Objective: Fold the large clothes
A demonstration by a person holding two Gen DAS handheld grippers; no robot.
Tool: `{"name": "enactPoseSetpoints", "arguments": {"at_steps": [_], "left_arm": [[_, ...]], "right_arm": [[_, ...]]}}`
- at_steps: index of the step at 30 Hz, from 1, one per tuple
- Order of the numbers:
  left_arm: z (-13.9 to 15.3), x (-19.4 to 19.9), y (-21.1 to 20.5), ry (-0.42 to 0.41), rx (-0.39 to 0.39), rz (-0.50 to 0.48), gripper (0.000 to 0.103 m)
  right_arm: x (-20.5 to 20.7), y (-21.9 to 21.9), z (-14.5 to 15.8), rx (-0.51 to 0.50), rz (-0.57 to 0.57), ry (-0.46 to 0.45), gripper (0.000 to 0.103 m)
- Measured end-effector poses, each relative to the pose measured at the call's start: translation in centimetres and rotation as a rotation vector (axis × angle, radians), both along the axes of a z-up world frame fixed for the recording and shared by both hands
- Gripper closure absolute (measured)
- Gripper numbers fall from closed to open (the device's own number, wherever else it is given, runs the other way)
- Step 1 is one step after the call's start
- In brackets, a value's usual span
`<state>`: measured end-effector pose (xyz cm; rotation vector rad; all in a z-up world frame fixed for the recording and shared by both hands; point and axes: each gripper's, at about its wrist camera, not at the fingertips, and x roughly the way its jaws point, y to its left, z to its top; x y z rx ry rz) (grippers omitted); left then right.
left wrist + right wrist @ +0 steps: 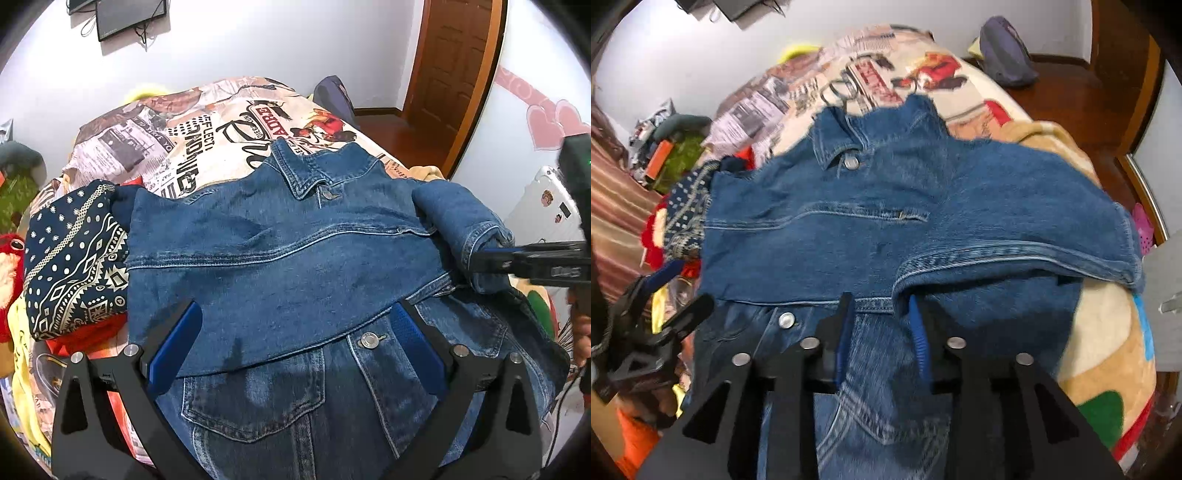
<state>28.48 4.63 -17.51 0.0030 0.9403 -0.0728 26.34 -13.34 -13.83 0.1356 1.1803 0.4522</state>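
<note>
**Denim jacket half-folded on the bed**

Your denim jacket [295, 251] lies front-up on the printed bedspread [207, 147], one sleeve folded across its chest. Your left gripper [295, 343] hovers over it with fingers spread wide, holding nothing. Your right gripper [882, 325] pinches the other sleeve's cuff [487, 254]. A patterned navy cloth [77, 258] sits just beside the jacket.

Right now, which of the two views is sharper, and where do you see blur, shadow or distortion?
Left wrist view: sharper, the jacket stitching is crisp, a dark shadow lies on the denim near the left gripper, and the door frame bows from the fisheye. Right wrist view: motion blur softens the jacket and the bedspread print, and the corners are black.
</note>
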Motion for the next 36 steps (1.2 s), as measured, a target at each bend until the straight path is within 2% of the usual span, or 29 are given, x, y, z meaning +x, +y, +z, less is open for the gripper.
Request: {"name": "enactPoseSetpoints", "arguments": {"at_steps": [5, 9, 16, 21, 29, 31, 35, 36], "left_arm": [[0.5, 0.0, -0.8, -0.010, 0.003, -0.004, 0.000], [0.7, 0.2, -1.7, -0.011, 0.004, -0.010, 0.000], [0.2, 0.7, -3.5, 0.006, 0.016, -0.041, 0.000], [-0.4, 1.3, -4.3, 0.022, 0.026, -0.055, 0.000], [-1.7, 2.4, -4.0, 0.050, 0.015, -0.041, 0.000], [-1.9, 2.5, -3.9, 0.050, 0.023, -0.039, 0.000], [-1.9, 2.2, -3.4, 0.041, 0.037, -0.033, 0.000], [-1.9, 2.1, -3.3, 0.039, 0.036, -0.031, 0.000]], "right_arm": [[-1.2, -3.1, 2.6, 0.056, -0.086, -0.107, 0.053], [-0.7, -6.9, 2.7, 0.077, -0.214, -0.129, 0.052], [2.1, -12.4, -2.3, 0.118, -0.419, 0.012, 0.052], [3.5, -13.9, -5.5, 0.189, -0.487, 0.097, 0.052], [5.6, -16.5, -8.6, 0.295, -0.637, 0.142, 0.052], [5.9, -16.4, -8.8, 0.279, -0.653, 0.128, 0.057], [5.9, -15.2, -7.4, 0.165, -0.612, 0.063, 0.094], [5.8, -14.8, -6.7, 0.142, -0.597, 0.043, 0.094]]}}
